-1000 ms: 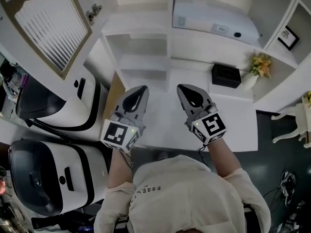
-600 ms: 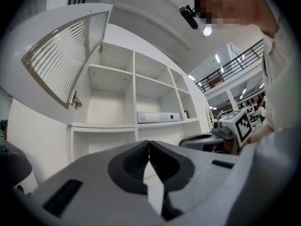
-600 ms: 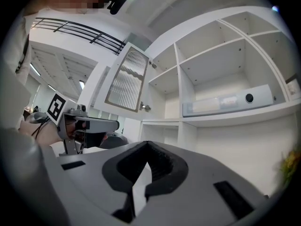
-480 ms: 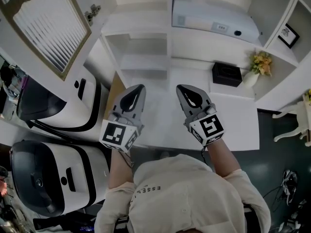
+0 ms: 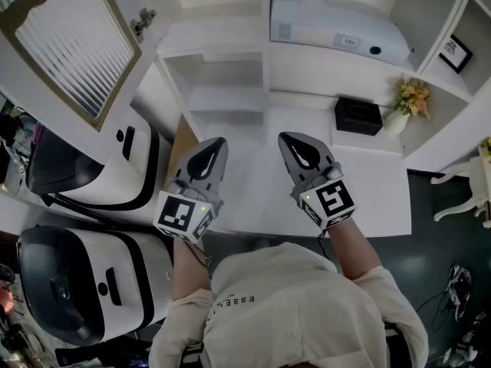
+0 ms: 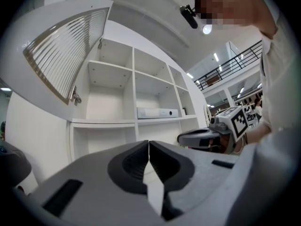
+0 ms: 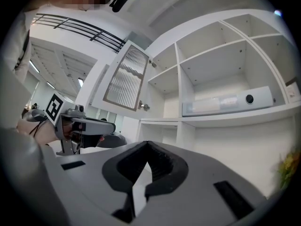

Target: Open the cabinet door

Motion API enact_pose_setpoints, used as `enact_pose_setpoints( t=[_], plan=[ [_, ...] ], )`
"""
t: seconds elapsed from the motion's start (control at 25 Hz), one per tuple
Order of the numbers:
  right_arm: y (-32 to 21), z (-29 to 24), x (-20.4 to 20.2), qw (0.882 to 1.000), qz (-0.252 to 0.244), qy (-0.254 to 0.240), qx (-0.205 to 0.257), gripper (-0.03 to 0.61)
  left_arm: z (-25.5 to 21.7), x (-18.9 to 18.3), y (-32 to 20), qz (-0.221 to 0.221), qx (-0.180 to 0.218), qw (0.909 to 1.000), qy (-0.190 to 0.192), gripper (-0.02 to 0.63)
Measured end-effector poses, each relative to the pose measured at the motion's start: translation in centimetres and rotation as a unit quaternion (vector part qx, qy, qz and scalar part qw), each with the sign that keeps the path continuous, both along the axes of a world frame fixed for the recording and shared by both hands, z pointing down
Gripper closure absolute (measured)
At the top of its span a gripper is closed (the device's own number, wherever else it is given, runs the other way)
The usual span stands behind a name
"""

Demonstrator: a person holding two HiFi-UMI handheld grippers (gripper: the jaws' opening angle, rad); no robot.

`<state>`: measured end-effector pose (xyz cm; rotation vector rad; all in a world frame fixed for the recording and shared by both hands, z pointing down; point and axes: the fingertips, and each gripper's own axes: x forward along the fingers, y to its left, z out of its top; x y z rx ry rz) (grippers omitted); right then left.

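The cabinet door, white-framed with ribbed glass, stands swung open at the upper left, its small metal knob at the free edge. It also shows in the left gripper view and the right gripper view. My left gripper and right gripper hover side by side over the white counter, below the open shelves and well clear of the door. Both are shut with nothing between the jaws. Each sees the other: right gripper, left gripper.
A flat white device lies on a shelf. On the counter stand a black box and a vase of flowers; a framed picture sits on the right shelving. Two white-and-black machines stand at the left.
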<state>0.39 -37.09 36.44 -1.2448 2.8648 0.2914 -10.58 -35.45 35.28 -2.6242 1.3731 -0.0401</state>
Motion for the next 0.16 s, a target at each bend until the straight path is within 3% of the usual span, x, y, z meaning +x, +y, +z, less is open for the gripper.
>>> enact_pose_setpoints(
  t=[0.16],
  plan=[
    [-0.04,-0.09,-0.07,1.000,0.000,-0.001,0.003,0.563,-0.21,0.13,-0.08,0.003,0.003,1.0000,0.004,0.609]
  ],
)
